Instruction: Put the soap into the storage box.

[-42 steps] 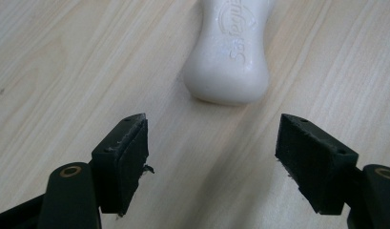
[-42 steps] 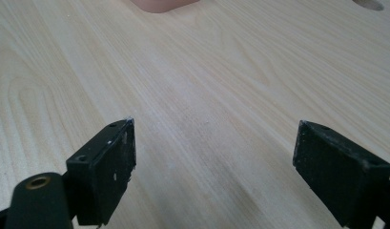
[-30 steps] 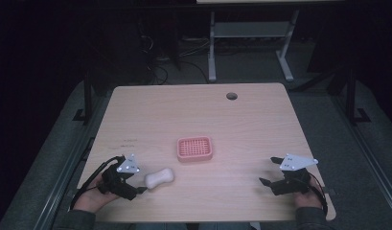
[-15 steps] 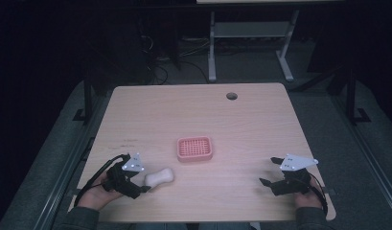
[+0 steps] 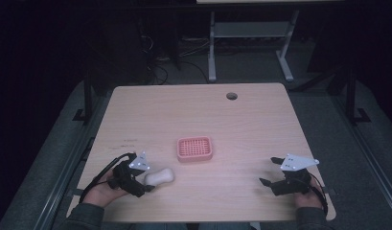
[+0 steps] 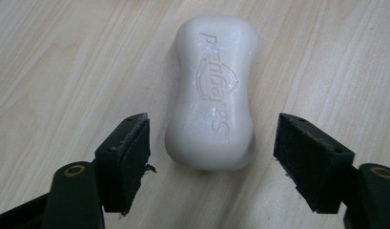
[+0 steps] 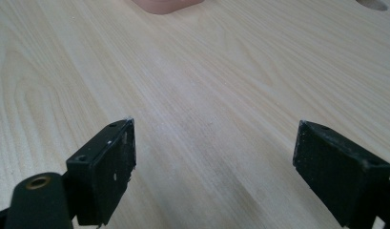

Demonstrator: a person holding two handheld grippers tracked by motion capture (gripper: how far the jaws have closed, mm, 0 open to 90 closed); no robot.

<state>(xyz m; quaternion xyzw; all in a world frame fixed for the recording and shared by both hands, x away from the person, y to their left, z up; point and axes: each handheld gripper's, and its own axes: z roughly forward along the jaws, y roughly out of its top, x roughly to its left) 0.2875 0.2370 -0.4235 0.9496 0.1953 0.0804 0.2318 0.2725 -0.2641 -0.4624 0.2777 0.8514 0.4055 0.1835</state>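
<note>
A white soap bar (image 5: 159, 177) with an embossed logo lies flat on the wooden table near its front left. My left gripper (image 5: 146, 181) reaches it from the left, and its jaws have just been closing a little. In the left gripper view the near end of the soap bar (image 6: 212, 90) lies between the pads of the left gripper (image 6: 211, 138), with a gap on each side, so nothing presses on it. My right gripper (image 5: 269, 171) rests at the front right, open over bare wood. The right gripper (image 7: 214, 143) has nothing between its pads.
A pink slotted soap dish (image 5: 194, 148) sits near the table's middle, up and to the right of the soap; its edge (image 7: 166, 5) shows at the top of the right gripper view. A cable hole (image 5: 231, 96) is at the far side. Dark floor and a metal stand lie beyond.
My left gripper has edged slightly right toward the soap, with its jaws now either side of the bar's near end. The right gripper and the dish have not moved.
</note>
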